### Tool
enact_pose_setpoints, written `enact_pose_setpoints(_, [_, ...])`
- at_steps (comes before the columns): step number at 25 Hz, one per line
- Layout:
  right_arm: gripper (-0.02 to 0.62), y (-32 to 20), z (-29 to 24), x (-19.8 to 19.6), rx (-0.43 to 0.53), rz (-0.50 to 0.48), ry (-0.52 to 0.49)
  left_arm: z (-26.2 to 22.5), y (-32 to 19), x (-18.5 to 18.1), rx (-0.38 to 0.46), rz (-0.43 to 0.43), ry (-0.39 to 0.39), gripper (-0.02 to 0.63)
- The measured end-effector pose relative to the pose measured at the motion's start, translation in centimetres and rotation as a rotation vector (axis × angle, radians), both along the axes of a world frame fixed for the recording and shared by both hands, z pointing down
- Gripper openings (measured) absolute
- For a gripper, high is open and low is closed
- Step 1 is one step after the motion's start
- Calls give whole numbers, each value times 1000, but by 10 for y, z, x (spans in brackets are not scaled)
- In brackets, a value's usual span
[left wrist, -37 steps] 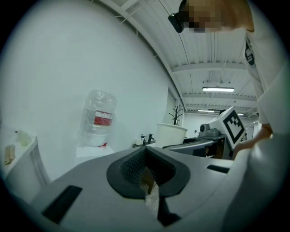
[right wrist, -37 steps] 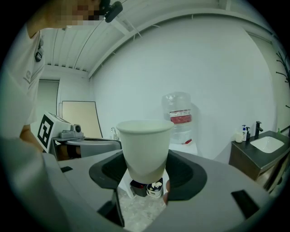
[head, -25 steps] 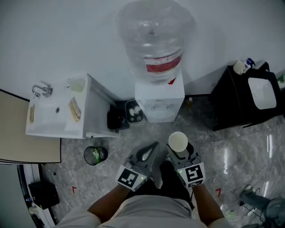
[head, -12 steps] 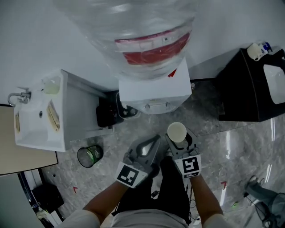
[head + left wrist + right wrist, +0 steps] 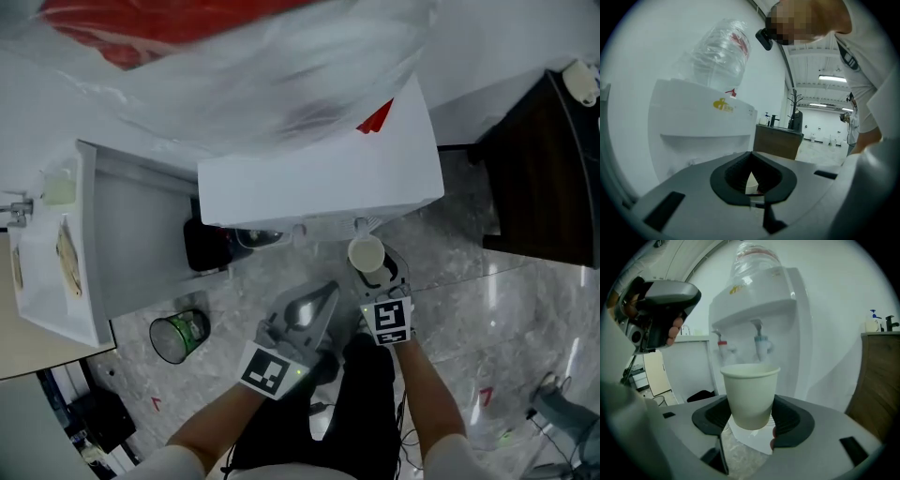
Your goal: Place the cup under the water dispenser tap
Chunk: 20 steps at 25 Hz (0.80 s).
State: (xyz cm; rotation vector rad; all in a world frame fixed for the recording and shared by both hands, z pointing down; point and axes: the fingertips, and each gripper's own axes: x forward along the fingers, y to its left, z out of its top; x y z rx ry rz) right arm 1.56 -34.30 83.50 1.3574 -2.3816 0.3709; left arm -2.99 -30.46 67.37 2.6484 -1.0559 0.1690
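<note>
Right tongs (image 5: pixel 375 272) clamped on the cup (image 5: pixel 750 394), holding it upright just before the water dispenser (image 5: pixel 319 183) taps (image 5: pixel 761 341), ready to slide under. Left tongs (image 5: pixel 323 296) closed and empty, hanging aside.

Closed left hand-held gripper (image 5: pixel 751 164) faces the white water dispenser (image 5: pixel 693 123).

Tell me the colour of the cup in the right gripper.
The cup is off-white; clearest in the right gripper view.

Water bottle (image 5: pixel 253 94), blurred, cropped by the top edge
</note>
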Motion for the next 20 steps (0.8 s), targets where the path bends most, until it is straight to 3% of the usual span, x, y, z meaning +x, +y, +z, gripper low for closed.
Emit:
enact_pose_setpoints(10, [276, -47, 72, -5, 10, -2, 22, 48, -17, 4, -18, -6, -13, 6])
enact_pose_setpoints(20, [276, -63, 103, -9, 7, -24, 48, 65, -20, 3, -43, -9, -30, 6])
